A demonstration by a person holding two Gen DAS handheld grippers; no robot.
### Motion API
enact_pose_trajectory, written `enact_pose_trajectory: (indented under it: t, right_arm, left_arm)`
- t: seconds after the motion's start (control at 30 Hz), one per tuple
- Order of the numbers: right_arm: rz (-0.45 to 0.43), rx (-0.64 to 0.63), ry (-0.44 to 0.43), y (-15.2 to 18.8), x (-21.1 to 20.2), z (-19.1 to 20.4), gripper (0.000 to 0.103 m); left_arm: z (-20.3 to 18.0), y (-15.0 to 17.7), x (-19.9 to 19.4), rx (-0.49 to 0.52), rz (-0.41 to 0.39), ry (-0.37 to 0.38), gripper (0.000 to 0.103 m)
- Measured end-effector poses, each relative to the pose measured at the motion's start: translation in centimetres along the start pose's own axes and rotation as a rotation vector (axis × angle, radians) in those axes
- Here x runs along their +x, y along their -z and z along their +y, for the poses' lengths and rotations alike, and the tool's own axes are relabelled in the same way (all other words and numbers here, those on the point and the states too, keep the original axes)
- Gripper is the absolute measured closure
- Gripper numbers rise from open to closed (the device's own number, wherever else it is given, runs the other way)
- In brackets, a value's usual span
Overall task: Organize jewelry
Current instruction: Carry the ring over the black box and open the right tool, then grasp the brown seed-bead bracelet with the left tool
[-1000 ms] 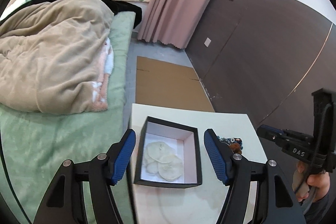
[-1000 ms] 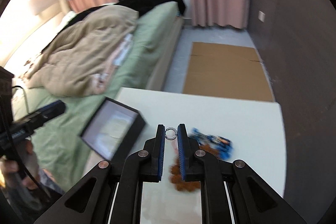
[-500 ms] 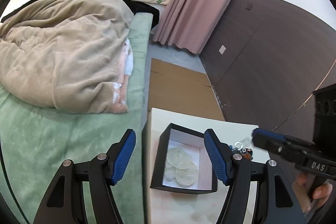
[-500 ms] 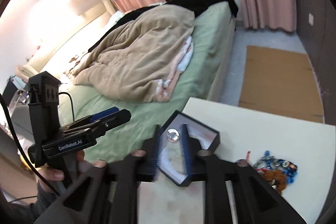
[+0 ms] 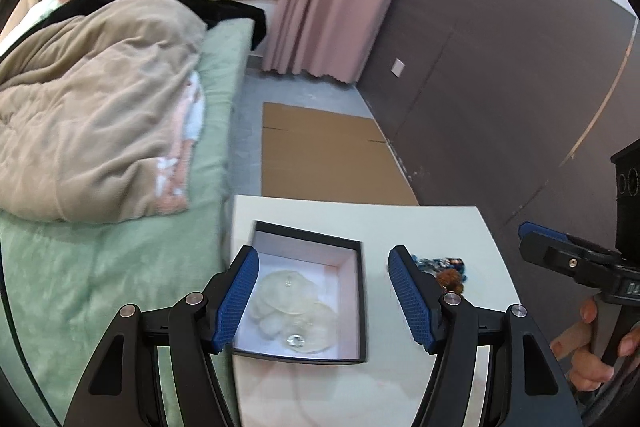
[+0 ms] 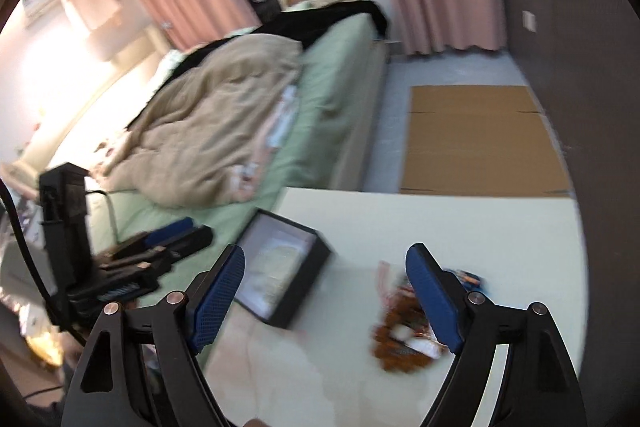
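The main risk from here is a poor pick from the jewelry pile (image 6: 404, 327). The beads lie tangled together on the desk (image 6: 500, 227), so closing on 1 strand may well drag its neighbours along or spill them over the near edge. The right wrist view is smeared, which suggests a fast hand, and a rushed closure could miss the pile or sweep it sideways. The black box (image 5: 360, 307) sits close to the desk's left edge beside the bed (image 5: 80, 267); a nudge from either claw could push it off.

The right claw (image 6: 326, 297) is spreading its jaws at this moment, and nothing is between them; the brown and blue pile lies just under its right finger, and I cannot tell whether they touch. The left claw (image 5: 320, 297) stands wide apart and holds nothing, with the box below and between its fingers.

A small ring (image 5: 295, 339) lies inside the box on pale round pads (image 5: 288, 299), near the front wall. The rest of the jewelry is still outside, just right of the box.
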State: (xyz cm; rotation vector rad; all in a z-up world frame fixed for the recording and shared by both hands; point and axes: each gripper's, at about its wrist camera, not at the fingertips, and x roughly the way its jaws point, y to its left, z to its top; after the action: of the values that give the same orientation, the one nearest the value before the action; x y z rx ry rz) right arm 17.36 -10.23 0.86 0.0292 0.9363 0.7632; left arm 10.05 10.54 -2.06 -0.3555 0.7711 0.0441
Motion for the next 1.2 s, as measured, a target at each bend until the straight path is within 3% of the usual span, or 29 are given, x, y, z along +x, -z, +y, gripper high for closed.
enact_pose_trajectory:
  t: [0.17, 0.77, 0.87, 1.2]
  right_arm:
    - [-0.004, 0.061, 0.04, 1.1, -1.9, -3.2, 0.02]
    - [0.002, 0.289, 0.025, 5.2, -4.9, -11.3, 0.02]
    - [0.021, 0.302, 0.043, 5.6, -4.6, -12.2, 0.02]
    - [0.102, 0.316, 0.062, 6.3, -3.2, -13.8, 0.02]
  left_arm:
    - [-3.3, 0.3, 0.7, 0.072, 0.031, 0.021, 0.035]
    - [-12.1, 3.2, 6.2, 0.24, 0.169, 0.055, 0.035]
    - [-12.9, 3.7, 7.4, 0.256, 0.195, 0.05, 0.041]
    - [-13.1, 5.0, 11.8, 0.247, 0.287, -0.008, 0.046]
